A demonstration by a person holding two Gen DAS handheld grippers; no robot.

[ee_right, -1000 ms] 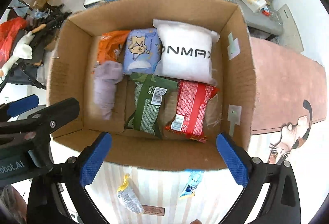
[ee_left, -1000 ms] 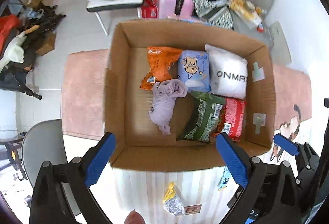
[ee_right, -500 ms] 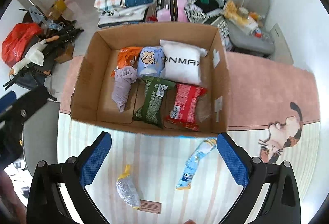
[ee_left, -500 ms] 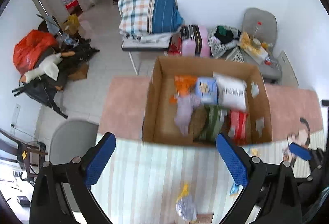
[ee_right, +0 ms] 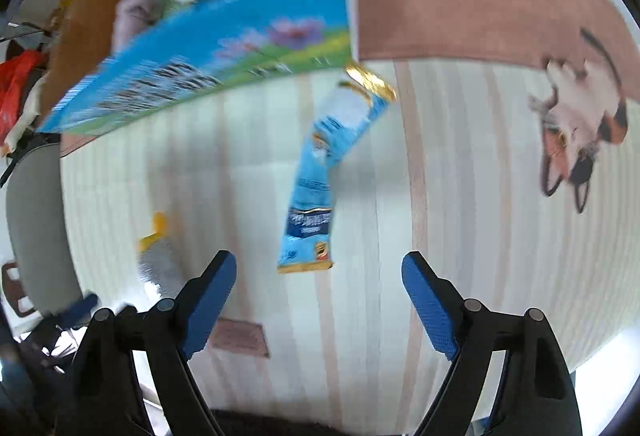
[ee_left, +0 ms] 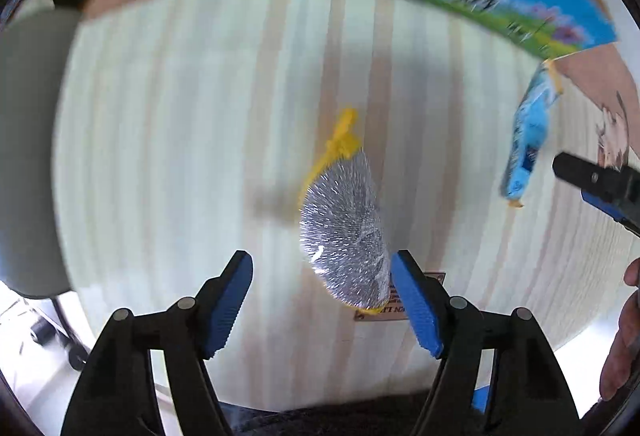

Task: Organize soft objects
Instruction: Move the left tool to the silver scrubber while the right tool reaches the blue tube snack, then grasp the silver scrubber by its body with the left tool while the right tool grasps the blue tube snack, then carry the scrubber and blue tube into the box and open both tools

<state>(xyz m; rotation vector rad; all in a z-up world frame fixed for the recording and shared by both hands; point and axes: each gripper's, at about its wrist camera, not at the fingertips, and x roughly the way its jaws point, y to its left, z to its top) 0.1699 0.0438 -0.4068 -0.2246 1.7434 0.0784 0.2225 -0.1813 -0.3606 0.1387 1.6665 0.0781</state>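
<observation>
Both grippers hung spread over the striped mat, nothing pinched in either.

The striped mat filled both views. The cardboard box, its printed blue side blurred, sat at 11 o'clock in the right wrist view. The left gripper stood wide apart, the silver mesh pouch with its yellow tie just ahead, its lower end beside the right pad. The right gripper was equally wide apart, with the blue sachet lying at 12 o'clock, just beyond its pads and short of the box.
</observation>
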